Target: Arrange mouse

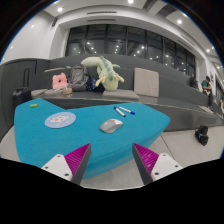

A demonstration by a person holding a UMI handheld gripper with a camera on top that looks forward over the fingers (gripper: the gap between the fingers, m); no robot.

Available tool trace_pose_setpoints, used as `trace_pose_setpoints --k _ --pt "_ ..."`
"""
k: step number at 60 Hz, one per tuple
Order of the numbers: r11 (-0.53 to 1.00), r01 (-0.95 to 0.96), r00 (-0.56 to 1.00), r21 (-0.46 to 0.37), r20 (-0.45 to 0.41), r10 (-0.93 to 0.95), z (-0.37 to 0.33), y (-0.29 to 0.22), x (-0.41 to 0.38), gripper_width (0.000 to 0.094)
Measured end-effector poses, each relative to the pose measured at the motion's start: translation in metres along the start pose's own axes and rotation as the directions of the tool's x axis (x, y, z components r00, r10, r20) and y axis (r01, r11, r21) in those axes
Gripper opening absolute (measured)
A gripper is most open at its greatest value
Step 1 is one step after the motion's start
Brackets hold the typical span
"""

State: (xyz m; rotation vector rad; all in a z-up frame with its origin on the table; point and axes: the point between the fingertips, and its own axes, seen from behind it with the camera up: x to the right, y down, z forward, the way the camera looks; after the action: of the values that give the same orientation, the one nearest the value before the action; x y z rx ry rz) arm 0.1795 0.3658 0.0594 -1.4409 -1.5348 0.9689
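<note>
The gripper [112, 160] hangs over the near edge of a blue table [60, 140], its 2 fingers spread apart with nothing between them. The grey mouse [111, 125] lies on that table, just beyond the fingers. Left of the mouse sits a round plate [60, 120]; behind the mouse lies a blue marker [125, 111].

You see a bright room lit by round white ceiling lights [95, 13]; straight lines bow outward near the edges.

Forward along tongs [112, 160], over table [60, 140]
</note>
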Motion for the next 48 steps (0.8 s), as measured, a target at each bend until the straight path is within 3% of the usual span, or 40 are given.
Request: trace_pose_setpoints --k 20,48 --pt "1.000 -0.023 0.997 -0.005 0.080 0.023 0.093 -0.012 -0.013 0.0848" --pt "0.988 -0.009 0.995 -0.152 0.097 0.024 0.208 -0.003 -0.023 0.0848"
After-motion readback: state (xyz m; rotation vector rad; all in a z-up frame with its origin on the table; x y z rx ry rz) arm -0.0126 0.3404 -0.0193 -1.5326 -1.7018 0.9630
